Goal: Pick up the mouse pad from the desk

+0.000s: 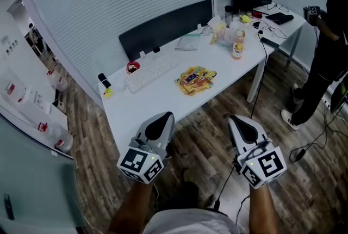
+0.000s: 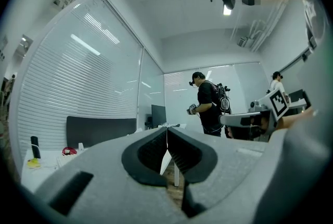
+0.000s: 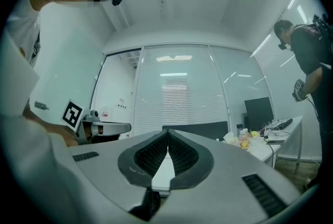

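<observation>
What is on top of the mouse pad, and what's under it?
Nothing rests on the mouse pad; only its yellow print shows. It lies on the desk, so anything that might be beneath it is covered.

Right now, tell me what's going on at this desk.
A person stands a little short of the white desk, holding the left gripper and the right gripper out in front. Both sets of jaws are shut with nothing between them. The colourful mouse pad lies flat on the desk to the right of the keyboard, untouched and not yet reached. Another person stands by the far right end.
</observation>
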Tool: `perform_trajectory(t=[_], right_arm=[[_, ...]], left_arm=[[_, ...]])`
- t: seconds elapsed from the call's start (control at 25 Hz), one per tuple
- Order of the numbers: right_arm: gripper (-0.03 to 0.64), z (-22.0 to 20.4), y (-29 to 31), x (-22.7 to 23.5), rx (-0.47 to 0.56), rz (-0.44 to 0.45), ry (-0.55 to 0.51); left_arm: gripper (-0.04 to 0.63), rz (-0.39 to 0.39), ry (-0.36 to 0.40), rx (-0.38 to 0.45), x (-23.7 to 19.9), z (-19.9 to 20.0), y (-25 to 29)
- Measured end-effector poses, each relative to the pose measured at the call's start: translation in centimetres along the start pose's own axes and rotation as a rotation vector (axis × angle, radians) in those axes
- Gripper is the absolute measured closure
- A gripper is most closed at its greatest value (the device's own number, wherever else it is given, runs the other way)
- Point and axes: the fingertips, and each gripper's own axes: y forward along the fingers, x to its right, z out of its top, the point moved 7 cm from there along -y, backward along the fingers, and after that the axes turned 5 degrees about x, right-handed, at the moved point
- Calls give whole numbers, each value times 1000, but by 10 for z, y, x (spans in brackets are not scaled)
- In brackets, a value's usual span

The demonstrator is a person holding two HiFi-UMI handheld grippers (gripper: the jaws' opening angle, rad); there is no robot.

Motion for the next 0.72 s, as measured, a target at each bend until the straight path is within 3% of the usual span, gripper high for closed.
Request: perform_trajectory(t=[0.72], right_arm=[[603, -29, 126, 76, -58, -33, -26]], left_arm=[[578, 1, 26, -5, -107, -20, 104]])
